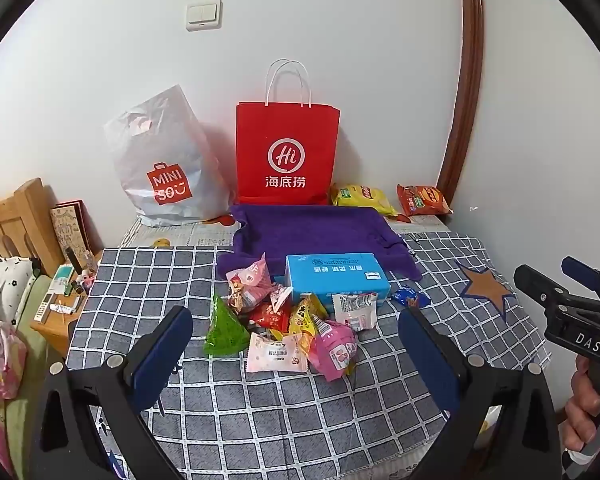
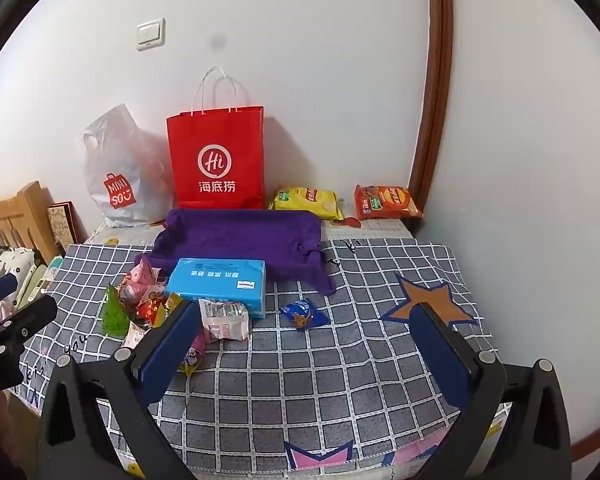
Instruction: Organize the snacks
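Note:
A pile of small snack packets lies on the checked tablecloth, just beyond my open left gripper, whose jaws are empty. Behind the pile is a blue box, and beyond that an empty purple fabric tray. A small blue packet lies alone ahead of my right gripper, which is open, empty and above the cloth. A yellow chip bag and an orange-red chip bag rest by the wall.
A red paper bag and a white Miniso plastic bag stand against the wall behind the tray. A wooden headboard and a cluttered bedside shelf are at the left. A brown door frame rises at the right.

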The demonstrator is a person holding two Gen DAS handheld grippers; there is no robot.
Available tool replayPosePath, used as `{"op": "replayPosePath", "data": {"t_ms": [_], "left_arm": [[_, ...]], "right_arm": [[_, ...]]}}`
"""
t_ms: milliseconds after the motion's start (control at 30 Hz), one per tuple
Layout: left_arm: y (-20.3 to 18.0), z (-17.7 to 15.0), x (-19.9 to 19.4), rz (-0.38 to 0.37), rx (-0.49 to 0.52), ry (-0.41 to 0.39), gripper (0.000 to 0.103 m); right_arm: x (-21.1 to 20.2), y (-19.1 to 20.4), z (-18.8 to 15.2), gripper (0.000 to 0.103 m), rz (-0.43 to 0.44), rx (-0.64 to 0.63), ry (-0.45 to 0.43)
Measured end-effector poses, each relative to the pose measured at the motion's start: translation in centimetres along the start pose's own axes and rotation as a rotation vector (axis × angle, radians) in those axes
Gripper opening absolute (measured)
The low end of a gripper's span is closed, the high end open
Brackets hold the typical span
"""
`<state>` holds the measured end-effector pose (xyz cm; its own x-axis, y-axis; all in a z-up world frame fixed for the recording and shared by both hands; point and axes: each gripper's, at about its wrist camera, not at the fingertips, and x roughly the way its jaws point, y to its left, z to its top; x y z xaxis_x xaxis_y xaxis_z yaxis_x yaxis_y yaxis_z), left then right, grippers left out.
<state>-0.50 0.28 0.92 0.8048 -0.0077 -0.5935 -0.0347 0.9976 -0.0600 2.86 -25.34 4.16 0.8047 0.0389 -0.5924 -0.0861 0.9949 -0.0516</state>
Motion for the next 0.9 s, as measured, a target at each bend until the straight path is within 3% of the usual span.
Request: {"op": "replayPosePath", "data": {"t_ms": [900], "left_arm": [[-0.38,-0.14,-0.34,0.001,0.003,-0.009,0.103]], "right_arm": [[-0.14,-0.06,0.04,0.102,0.004,-0.004,-0.001]]}}
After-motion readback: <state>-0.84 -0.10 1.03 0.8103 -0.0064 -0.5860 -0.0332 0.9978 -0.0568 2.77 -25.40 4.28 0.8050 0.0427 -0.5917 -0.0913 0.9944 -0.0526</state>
